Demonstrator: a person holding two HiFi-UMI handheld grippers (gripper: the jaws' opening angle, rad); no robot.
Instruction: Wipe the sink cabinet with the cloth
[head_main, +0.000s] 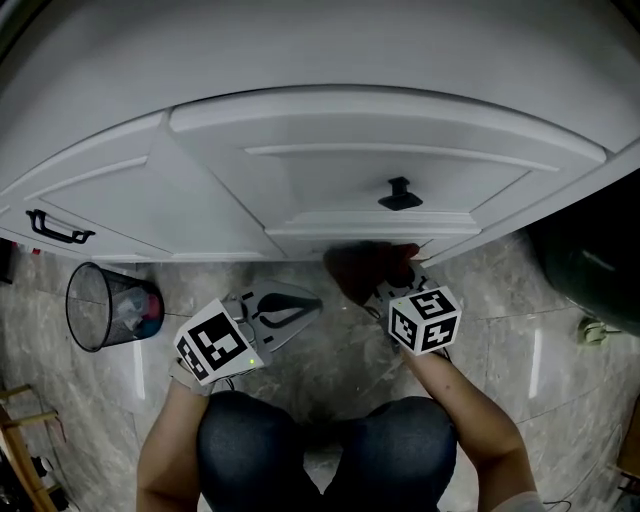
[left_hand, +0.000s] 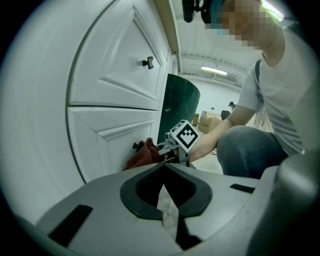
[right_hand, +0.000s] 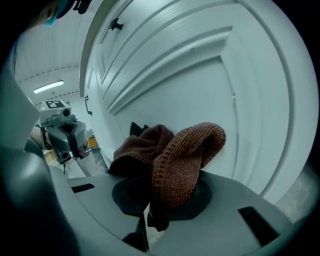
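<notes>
The left gripper (head_main: 312, 304) hangs just above the knees, its jaws pressed together on nothing (only floor shows behind them). The right gripper (head_main: 388, 292) pinches a brown knitted cloth (head_main: 362, 268), which touches the white sink cabinet (head_main: 300, 170) low on its door, below the black knob (head_main: 400, 194).

Grey marbled tile floor (head_main: 500, 300); mesh wastebasket (head_main: 100, 305) at left; dark green bin (head_main: 585, 260) at right; strip light (left_hand: 214, 70) overhead.

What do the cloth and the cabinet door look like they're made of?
The cloth looks like brown knitted yarn, perhaps wool or acrylic: ribbed stitches show along its folds. The cabinet door looks like white-painted wood or board: smooth satin sheen, moulded panel edges.
</notes>
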